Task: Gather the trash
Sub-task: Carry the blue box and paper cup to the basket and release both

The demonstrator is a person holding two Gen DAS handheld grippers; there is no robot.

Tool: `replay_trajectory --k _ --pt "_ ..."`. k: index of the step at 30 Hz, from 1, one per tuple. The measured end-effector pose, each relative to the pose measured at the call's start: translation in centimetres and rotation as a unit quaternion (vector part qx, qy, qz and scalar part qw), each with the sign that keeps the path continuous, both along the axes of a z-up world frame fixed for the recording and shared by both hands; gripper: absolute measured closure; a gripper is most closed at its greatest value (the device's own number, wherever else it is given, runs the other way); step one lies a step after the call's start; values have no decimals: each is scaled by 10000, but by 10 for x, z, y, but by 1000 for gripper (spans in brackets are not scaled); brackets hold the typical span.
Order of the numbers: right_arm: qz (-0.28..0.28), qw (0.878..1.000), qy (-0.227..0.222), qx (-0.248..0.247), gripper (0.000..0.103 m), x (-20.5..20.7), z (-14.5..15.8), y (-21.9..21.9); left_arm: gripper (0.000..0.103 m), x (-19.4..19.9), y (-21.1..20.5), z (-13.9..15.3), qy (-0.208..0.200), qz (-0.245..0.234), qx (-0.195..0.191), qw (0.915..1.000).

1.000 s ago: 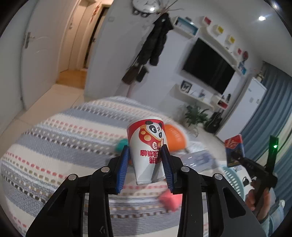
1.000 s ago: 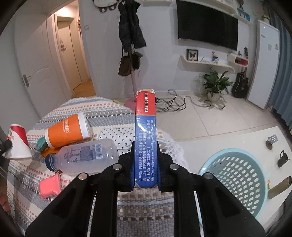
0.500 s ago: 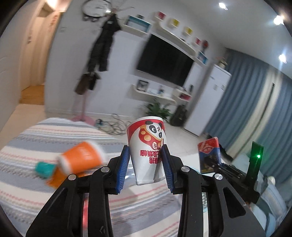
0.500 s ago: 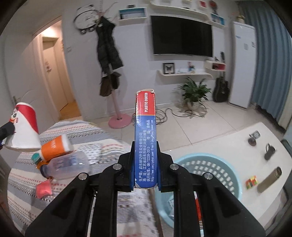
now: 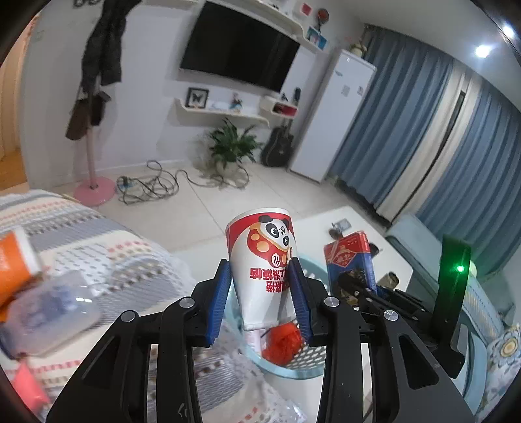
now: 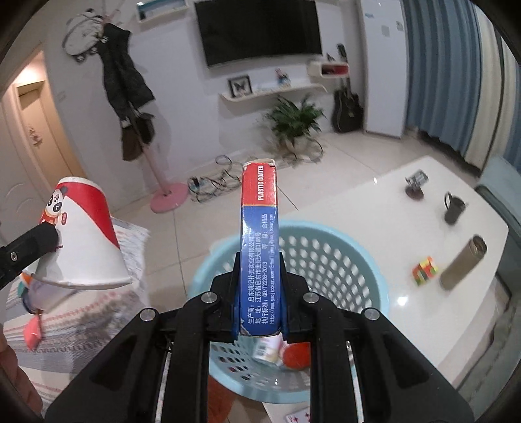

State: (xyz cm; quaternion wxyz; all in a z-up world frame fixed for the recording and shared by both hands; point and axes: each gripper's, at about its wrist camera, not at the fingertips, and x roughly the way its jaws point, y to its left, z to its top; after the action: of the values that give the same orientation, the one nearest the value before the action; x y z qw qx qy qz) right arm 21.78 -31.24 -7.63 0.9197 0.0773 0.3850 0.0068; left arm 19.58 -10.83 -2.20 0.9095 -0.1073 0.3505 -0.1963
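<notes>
1. The left wrist view looks forward and downward along its gripper's fingers, close over the near rim of the light blue perforated laundry basket (image 5: 293, 367), facing the far wall with the television (image 5: 237, 45).
2. The right wrist view faces the same wall, tilted down onto the basket (image 6: 368, 260).
3. Both share the basket, television (image 6: 260, 29), potted plant (image 5: 232, 146) (image 6: 294, 122) and, though blurred, the striped cloth (image 5: 97, 240) (image 6: 81, 312) at left.

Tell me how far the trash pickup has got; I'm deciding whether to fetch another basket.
Done: some trash already lies in the blue basket. In hand: the left claw grips the panda cup, the right claw the card box, both near the basket. Left: an orange cup and clear bottle on the striped cloth.
</notes>
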Motion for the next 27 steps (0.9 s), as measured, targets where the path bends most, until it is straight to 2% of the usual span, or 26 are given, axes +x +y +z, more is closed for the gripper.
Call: replay_trajectory --k 10,12,14,17,27 --pt "-207 9969 728 210 88 13 -51 -19 68 22 -27 -46 482 -277 93 9984" --pt "-254 9958 837 258 87 14 -56 -22 63 24 -33 -51 543 -332 82 9979" --pt "-294 9951 895 296 76 15 -59 -26 58 23 -34 -56 591 -358 65 9976" --pt "-392 9951 868 251 59 12 -60 -29 58 21 -33 -59 640 -406 74 9971" --pt "-191 9965 792 162 58 1 -52 -14 56 2 -13 -53 555 -277 -15 9981"
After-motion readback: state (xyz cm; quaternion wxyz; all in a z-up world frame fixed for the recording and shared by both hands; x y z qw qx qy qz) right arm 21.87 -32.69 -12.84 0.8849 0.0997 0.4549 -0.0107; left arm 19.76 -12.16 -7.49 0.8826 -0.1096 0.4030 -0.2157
